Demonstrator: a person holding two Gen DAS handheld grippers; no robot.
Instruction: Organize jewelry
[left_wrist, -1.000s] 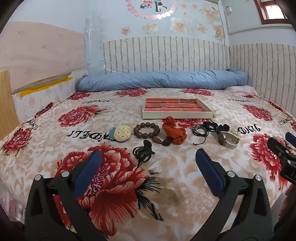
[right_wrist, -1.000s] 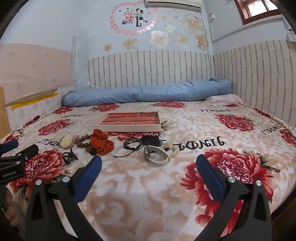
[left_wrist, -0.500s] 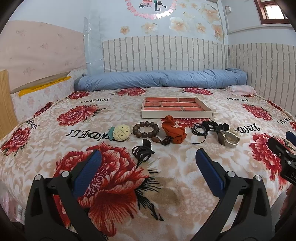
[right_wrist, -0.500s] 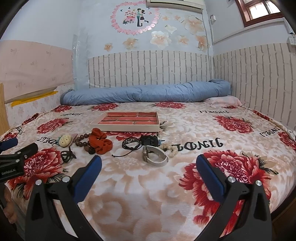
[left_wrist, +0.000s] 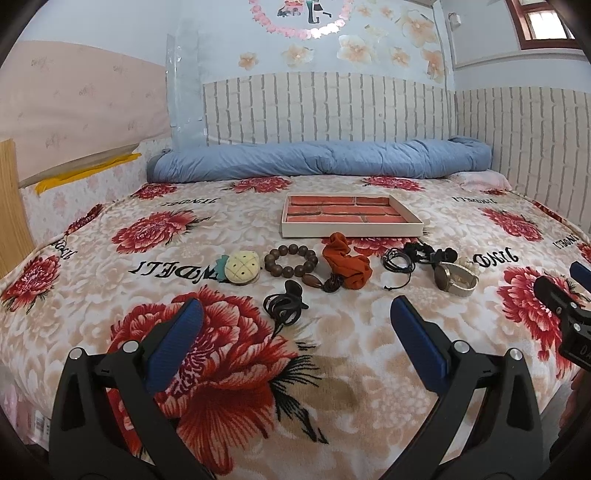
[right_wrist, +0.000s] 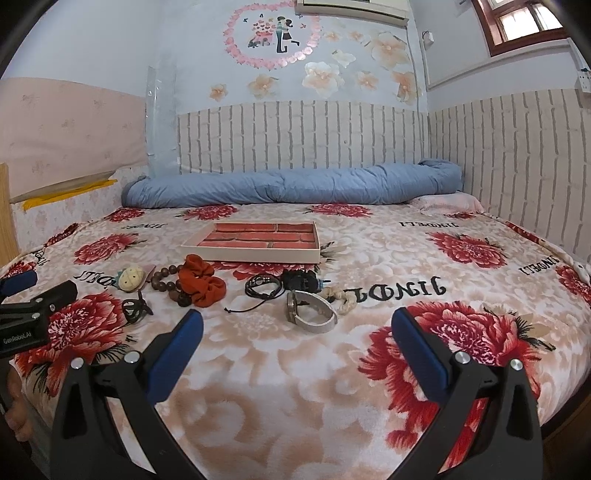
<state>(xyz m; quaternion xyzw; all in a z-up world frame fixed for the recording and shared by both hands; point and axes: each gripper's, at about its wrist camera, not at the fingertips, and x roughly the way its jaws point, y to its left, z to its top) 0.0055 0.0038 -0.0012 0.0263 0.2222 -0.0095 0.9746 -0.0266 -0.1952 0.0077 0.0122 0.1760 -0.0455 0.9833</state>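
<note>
A shallow tray (left_wrist: 351, 230) with a red brick-pattern lining lies on the floral bedspread; it also shows in the right wrist view (right_wrist: 251, 255). In front of it lie a pineapple-shaped clip (left_wrist: 242, 268), a brown bead bracelet (left_wrist: 291, 262), an orange scrunchie (left_wrist: 347, 266), a black claw clip (left_wrist: 284, 304), black cords (left_wrist: 399, 260) and a watch (left_wrist: 456, 280). My left gripper (left_wrist: 295, 332) is open and empty, near the claw clip. My right gripper (right_wrist: 295, 339) is open and empty, just in front of the watch (right_wrist: 310, 312).
A rolled blue duvet (left_wrist: 321, 160) lies along the headboard behind the tray. A pink pillow (right_wrist: 447, 203) sits at the back right. The bed's front edge lies below both grippers. The other gripper shows at each view's side (left_wrist: 561, 314) (right_wrist: 29, 314).
Both views have tilted up slightly and the jewelry appears a little lower in frame. Both grippers stay open. Nothing on the bed has moved.
</note>
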